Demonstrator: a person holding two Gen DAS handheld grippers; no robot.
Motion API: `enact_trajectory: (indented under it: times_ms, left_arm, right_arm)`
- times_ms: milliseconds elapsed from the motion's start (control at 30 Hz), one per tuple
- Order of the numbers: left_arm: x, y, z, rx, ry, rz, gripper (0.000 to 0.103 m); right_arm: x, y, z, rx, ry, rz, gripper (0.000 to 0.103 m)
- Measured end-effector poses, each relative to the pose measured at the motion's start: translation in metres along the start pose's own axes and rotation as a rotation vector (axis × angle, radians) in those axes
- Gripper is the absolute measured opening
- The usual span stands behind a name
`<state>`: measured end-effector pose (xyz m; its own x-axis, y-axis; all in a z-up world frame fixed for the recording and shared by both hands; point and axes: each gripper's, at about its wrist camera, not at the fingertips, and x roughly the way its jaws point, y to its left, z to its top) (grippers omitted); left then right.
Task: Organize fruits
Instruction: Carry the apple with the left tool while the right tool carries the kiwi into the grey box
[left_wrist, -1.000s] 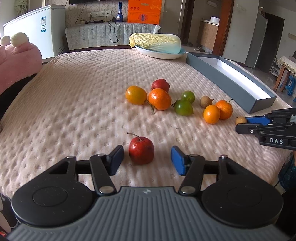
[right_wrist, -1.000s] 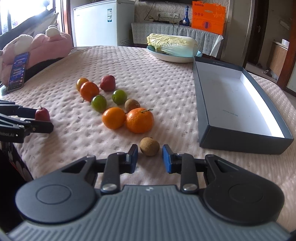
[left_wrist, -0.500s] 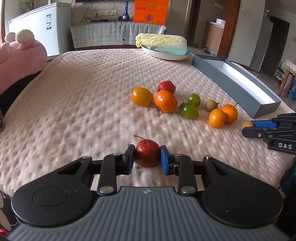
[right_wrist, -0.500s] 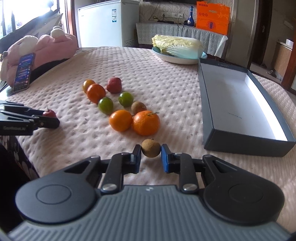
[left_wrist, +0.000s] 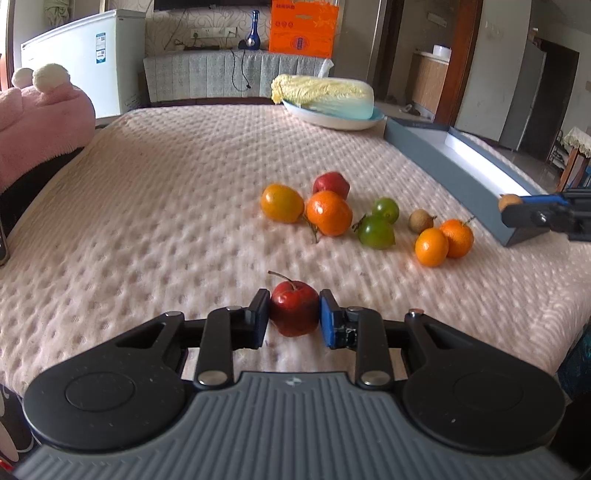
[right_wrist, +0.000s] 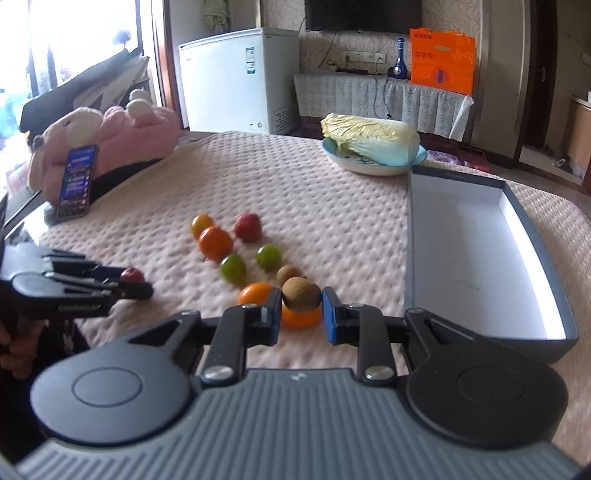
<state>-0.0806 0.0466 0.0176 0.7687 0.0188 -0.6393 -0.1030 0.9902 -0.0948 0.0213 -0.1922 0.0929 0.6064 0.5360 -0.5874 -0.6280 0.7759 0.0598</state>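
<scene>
In the left wrist view the left gripper sits at lower centre, its jaws closed on a red apple whose stem points up and left; whether the apple rests on the pink cloth or is raised off it cannot be told. Above it, mid-frame, lie the loose fruits: a yellow-orange one, an orange touching a second red apple, two green fruits, a brown longan, and two oranges side by side. At the right edge the right gripper shows in front of the grey box. In the right wrist view that gripper has its jaws clamped on a brown longan, held above an orange at frame centre. The open box fills the right side, white inside. A cabbage on a plate lies at upper centre.
</scene>
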Motion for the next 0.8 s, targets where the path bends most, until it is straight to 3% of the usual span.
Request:
enact_trajectory:
  times_ms: [200,300,500,633,800]
  left_arm:
    - [-0.008,-0.014,0.009,0.005,-0.04,-0.024,0.033]
    - [-0.009,-0.031,0.015,0.042,-0.058,-0.046,0.033]
    - [-0.01,-0.069,0.033,0.117,-0.099,-0.096,0.033]
    - [-0.007,-0.092,0.044,0.131,-0.111,-0.143,0.033]
    - [-0.004,-0.116,0.058,0.121,-0.13,-0.202,0.033]
  right_arm:
    - [-0.002,-0.029,-0.005,0.144,-0.045,0.022,0.026]
    - [-0.014,-0.036,0.001,0.163,-0.11,0.022,0.026]
    - [-0.017,-0.077,0.008,0.22,-0.155,-0.094,0.026]
    - [-0.001,-0.113,0.003,0.282,-0.11,-0.2,0.026]
    - [0.032,-0.131,-0.01,0.324,0.016,-0.216,0.026]
